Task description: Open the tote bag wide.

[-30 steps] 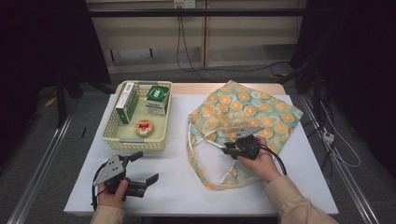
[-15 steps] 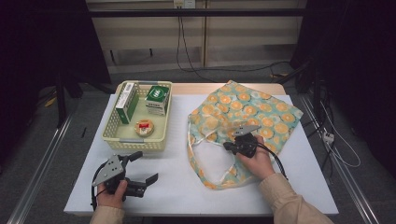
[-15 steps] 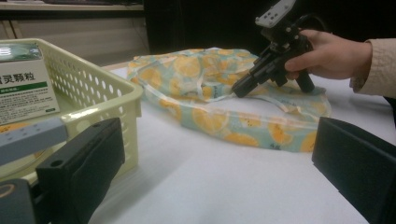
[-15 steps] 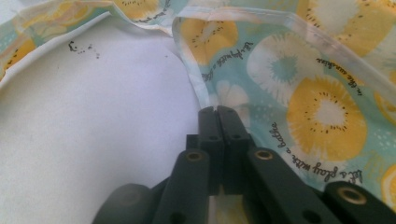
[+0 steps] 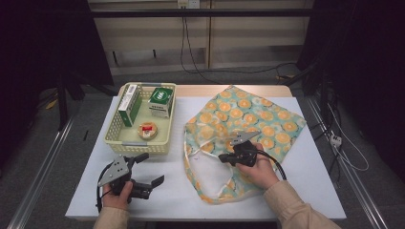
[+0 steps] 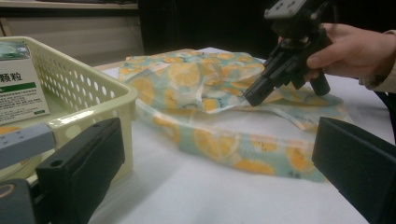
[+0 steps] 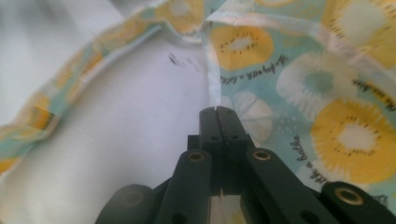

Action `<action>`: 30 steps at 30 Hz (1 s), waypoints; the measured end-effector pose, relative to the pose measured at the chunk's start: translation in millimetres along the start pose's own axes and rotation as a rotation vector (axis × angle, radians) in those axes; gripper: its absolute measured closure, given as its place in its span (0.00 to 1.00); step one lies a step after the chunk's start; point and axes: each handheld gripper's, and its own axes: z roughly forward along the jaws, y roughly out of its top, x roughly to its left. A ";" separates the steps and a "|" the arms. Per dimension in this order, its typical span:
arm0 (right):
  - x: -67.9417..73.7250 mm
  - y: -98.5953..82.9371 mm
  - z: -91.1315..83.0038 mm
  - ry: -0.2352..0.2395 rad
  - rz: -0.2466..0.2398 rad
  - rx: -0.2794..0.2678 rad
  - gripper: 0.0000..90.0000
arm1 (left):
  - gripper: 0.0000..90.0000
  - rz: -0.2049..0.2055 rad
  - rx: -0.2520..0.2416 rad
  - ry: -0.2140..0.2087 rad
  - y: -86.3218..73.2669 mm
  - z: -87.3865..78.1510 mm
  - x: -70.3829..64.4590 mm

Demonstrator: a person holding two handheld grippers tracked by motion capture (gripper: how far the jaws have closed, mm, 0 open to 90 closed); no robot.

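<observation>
Jaws of the right gripper (image 7: 218, 111) are pressed together at the bag (image 5: 248, 119) rim, centre-right of the high view; whether fabric sits between them I can't tell. Left gripper (image 5: 145, 168), lower left, is wide open and holds nothing. Risks: thin cloth slips out on lift (shallow bite), or the pull drags the whole bag across the worktop (image 5: 315, 167) toward the basket (image 5: 114, 136) without opening its mouth.
</observation>
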 end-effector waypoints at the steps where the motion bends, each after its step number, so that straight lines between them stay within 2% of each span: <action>1: 0.0 1.8 -2.6 0.000 0.009 -0.017 1.00 | 0.03 0.000 0.001 -0.003 0.0 0.3 -0.4; 4: -10.3 7.0 -14.3 -0.005 0.068 -0.075 1.00 | 0.03 0.005 0.001 -0.007 0.6 -0.6 -2.1; 8: -30.5 11.4 -31.5 -0.049 0.137 -0.140 1.00 | 0.03 0.004 -0.003 0.000 1.3 -2.1 -2.6; 10: -40.7 11.6 -36.5 -0.092 0.145 -0.139 1.00 | 0.02 0.003 -0.001 0.001 1.1 -2.2 -2.7; 13: -55.7 9.2 -40.8 -0.130 0.183 -0.146 1.00 | 0.03 0.008 0.002 0.005 0.9 -3.0 -2.3; 18: -74.5 0.7 -38.8 -0.186 0.228 -0.135 1.00 | 0.03 0.004 0.004 0.004 -0.3 -2.8 -2.3; 22: -84.6 -4.1 -35.4 -0.257 0.229 -0.125 1.00 | 0.03 0.007 0.007 0.003 -0.3 -2.8 -2.4; 24: -89.0 -6.6 -33.1 -0.266 0.236 -0.127 1.00 | 0.03 0.008 0.007 0.005 -0.1 -2.9 -2.3; 27: -93.4 -10.5 -28.6 -0.300 0.216 -0.089 1.00 | 0.03 0.013 0.008 0.005 0.4 -3.0 -2.5; 30: -93.8 -14.5 -26.0 -0.295 0.223 -0.078 1.00 | 0.03 0.012 0.008 0.005 0.2 -3.6 -2.7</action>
